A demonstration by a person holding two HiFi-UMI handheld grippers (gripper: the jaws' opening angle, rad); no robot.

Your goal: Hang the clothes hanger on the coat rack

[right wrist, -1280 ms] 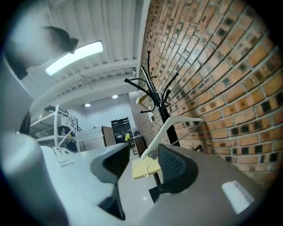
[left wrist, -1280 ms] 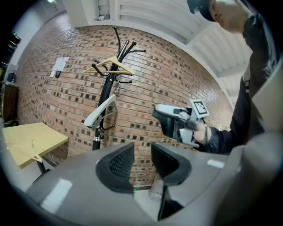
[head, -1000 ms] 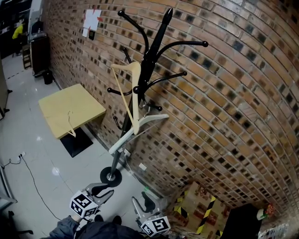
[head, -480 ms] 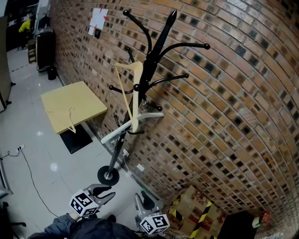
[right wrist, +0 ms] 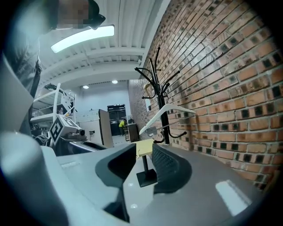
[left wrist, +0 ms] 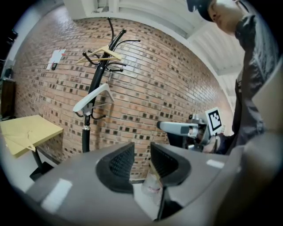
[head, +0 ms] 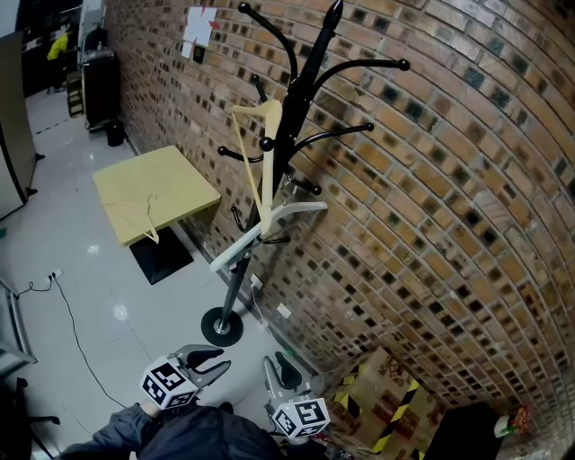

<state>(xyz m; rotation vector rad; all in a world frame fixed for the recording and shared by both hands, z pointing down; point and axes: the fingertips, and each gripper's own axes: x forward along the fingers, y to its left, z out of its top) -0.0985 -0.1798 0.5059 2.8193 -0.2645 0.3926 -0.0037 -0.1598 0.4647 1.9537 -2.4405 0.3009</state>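
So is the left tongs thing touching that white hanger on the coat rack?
Apart. The head view shows the left tongs low by the person, with floor between them and the white hanger up on the coat rack.

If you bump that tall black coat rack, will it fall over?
It might wobble: the coat rack is tall and thin on one small round base. That base looks solid and flat, so a soft bump probably won't topple it. The white hanger and wooden hanger would likely swing.

Yellow table [head: 171,180], brick wall [head: 431,207], white paper [head: 199,27], taped cardboard box [head: 382,395]
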